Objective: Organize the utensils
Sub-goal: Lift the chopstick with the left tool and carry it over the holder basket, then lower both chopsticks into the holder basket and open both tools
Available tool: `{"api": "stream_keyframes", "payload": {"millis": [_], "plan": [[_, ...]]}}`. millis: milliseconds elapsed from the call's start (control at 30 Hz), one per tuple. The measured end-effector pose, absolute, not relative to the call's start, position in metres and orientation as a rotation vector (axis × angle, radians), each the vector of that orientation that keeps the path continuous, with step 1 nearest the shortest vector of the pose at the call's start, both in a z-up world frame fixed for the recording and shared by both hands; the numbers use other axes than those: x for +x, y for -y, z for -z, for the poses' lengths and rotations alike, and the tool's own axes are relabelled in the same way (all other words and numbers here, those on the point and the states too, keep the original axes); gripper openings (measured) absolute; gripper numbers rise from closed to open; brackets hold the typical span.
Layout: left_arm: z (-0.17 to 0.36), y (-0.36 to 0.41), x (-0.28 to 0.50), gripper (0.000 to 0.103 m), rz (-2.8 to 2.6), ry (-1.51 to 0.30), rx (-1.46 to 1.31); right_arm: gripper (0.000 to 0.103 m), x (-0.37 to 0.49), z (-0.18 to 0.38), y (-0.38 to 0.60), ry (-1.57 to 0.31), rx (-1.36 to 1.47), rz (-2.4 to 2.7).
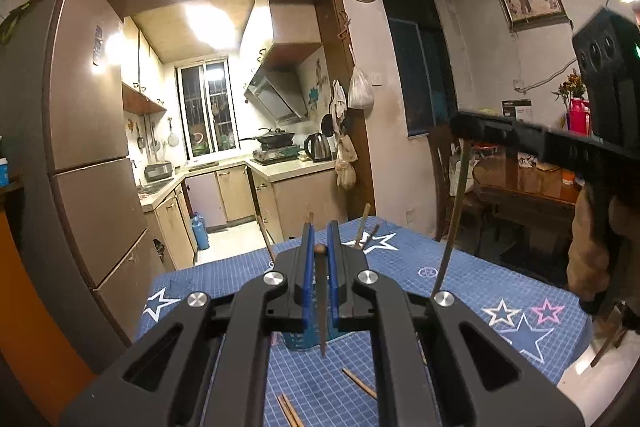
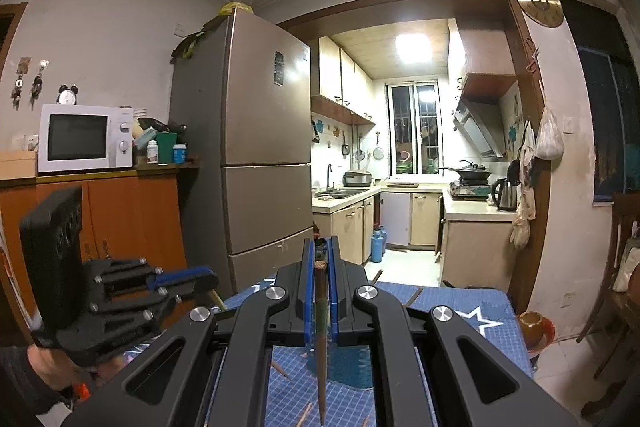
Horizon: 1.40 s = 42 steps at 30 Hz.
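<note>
Both claws are clenched, each on a single chopstick. Between the blue pads of the left gripper (image 1: 320, 247) a dark brown wooden chopstick (image 1: 322, 307) is pinched near its top and hangs point-down above the blue grid-patterned tablecloth with stars (image 1: 400, 267). A brown tapered chopstick (image 2: 321, 339) is held likewise in the right gripper (image 2: 320, 259), hanging over a blue perforated plastic holder (image 2: 352, 367). More loose wooden chopsticks (image 1: 360, 383) are seen lying on the cloth below.
</note>
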State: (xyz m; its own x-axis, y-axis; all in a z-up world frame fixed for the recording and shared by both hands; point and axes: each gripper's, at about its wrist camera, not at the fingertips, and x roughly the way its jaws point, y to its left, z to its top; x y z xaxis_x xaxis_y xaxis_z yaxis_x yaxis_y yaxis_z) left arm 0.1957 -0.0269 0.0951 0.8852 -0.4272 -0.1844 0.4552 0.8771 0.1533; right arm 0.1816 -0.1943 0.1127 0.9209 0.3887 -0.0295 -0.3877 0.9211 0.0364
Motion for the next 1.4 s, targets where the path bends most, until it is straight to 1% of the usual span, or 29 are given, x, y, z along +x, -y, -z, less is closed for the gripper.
{"api": "stream_keyframes", "payload": {"millis": [233,433,600,767,933,1100,1400], "plan": [[-0.135,0.022,0.216,0.005,0.458,-0.179,0.167,0.007,0.202,-0.135,0.193,-0.027,0.008,-0.386],[-0.166,0.025,0.233,0.005,0.454,-0.185,0.144,0.007,0.226,-0.169,0.197,-0.001,0.015,-0.374],[-0.179,0.035,0.253,0.005,0.428,-0.178,0.168,0.007,0.252,-0.193,0.192,0.018,0.011,-0.365],[-0.186,0.042,0.276,0.005,0.412,-0.179,0.169,0.007,0.277,-0.201,0.184,0.024,0.002,-0.356],[-0.176,0.048,0.303,0.005,0.409,-0.222,0.170,0.007,0.307,-0.191,0.180,-0.011,0.015,-0.349],[-0.162,0.050,0.322,0.005,0.410,-0.257,0.169,0.007,0.337,-0.167,0.179,-0.067,0.018,-0.340],[-0.141,0.051,0.342,0.005,0.415,-0.319,0.169,0.007,0.373,-0.133,0.172,-0.149,0.015,-0.326]]}}
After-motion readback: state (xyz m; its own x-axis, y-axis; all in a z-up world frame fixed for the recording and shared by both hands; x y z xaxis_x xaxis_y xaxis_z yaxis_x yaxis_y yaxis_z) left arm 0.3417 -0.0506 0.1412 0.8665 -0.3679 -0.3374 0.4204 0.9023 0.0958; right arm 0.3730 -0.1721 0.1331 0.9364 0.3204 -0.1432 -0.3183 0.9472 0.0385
